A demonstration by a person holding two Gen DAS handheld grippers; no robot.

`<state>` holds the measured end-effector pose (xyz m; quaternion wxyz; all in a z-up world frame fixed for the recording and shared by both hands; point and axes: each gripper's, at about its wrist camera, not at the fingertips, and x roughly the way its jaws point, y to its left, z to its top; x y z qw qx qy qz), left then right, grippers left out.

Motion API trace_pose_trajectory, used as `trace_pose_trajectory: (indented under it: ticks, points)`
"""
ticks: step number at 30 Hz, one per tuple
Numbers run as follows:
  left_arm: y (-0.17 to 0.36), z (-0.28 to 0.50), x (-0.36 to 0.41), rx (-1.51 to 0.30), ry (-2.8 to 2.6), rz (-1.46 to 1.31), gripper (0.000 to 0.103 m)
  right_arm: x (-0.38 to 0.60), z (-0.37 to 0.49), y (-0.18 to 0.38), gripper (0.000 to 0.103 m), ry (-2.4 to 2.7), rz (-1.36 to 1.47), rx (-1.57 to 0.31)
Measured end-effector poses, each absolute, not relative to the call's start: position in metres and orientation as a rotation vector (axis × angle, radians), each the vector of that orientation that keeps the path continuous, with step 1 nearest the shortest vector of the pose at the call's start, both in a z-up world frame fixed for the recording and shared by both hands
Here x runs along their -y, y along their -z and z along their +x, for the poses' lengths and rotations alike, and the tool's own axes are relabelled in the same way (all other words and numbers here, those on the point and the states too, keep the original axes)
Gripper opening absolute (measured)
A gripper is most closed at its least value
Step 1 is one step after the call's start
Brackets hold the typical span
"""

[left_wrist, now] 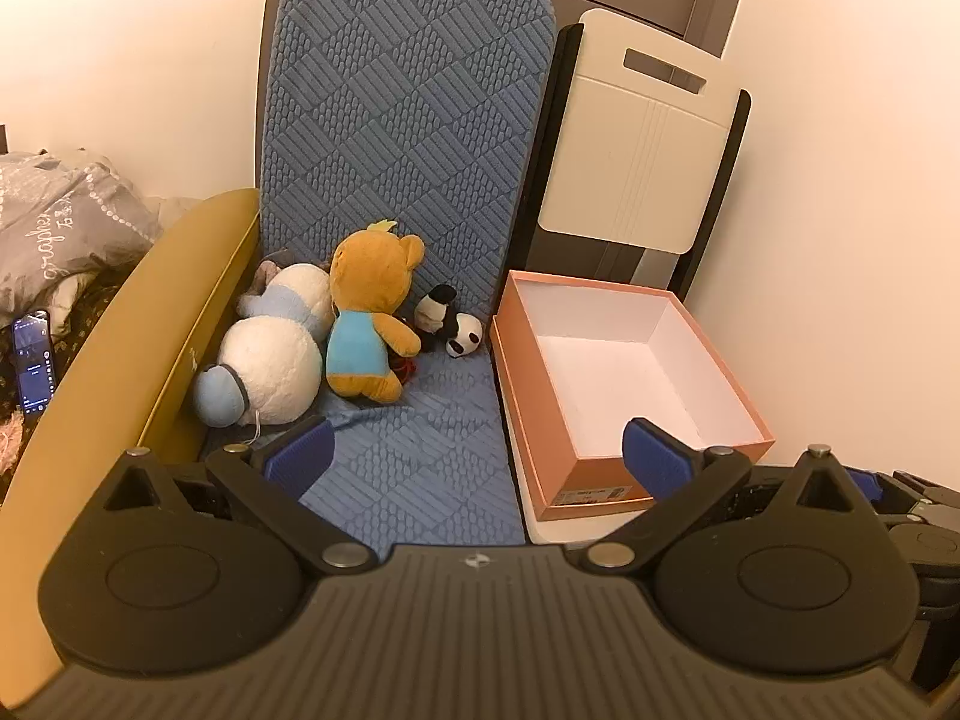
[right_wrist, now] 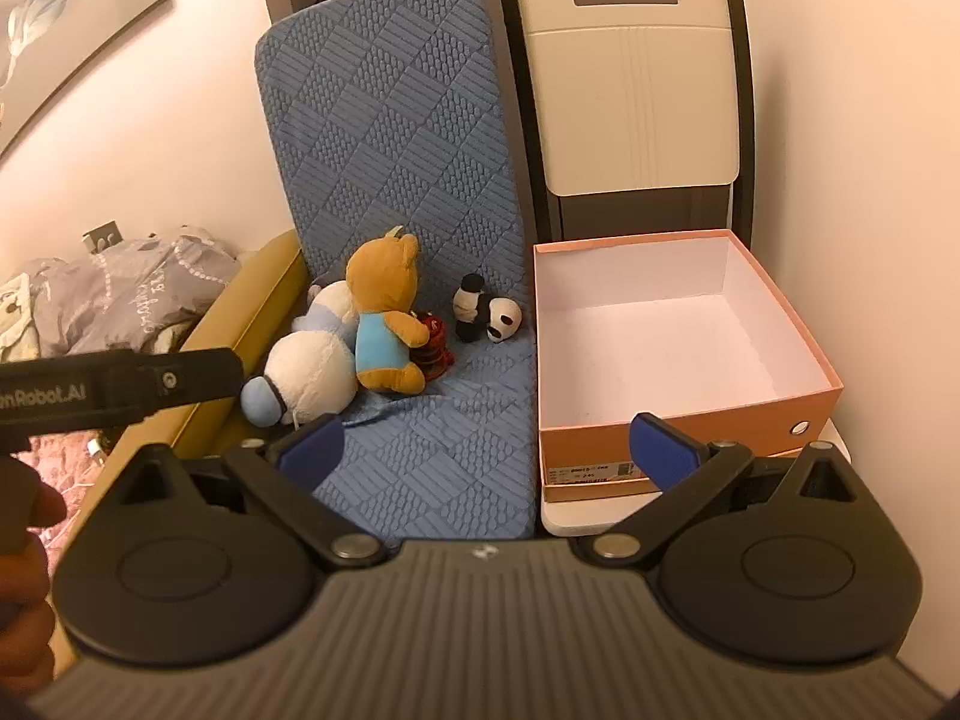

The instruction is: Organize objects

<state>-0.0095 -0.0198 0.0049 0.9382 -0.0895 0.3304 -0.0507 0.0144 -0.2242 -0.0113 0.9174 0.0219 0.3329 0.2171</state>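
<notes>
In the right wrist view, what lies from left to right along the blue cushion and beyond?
White plush → brown bear → red toy → panda → open orange box.

landmark: blue cushion (left_wrist: 408,138) upright against wall | folded white chair (left_wrist: 642,144) just right of it | yellow board (left_wrist: 120,336) at its left edge | grey bedding (left_wrist: 60,228) farther left | phone (left_wrist: 33,363) below bedding | framed picture (right_wrist: 66,18) upper left

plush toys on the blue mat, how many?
4, maybe more hidden: white doll lying at left, bear sitting beside it, red toy half hidden behind the bear, panda nearest the box.
</notes>
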Motion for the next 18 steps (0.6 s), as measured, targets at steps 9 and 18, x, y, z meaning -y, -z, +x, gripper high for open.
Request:
trace_pose_trajectory:
  ticks: [9, 18]
  points:
    - [-0.0029, -0.0110, 0.0192, -0.673, 0.053, -0.188, 0.103, 0.2257, 0.0144, 0.0082, 0.103, -0.453, 0.045, -0.689]
    - [-0.0046, -0.0095, 0.0194, -0.660, 0.049, -0.189, 0.103, 0.2263, 0.0154, 0.0099, 0.103, -0.465, 0.067, -0.691]
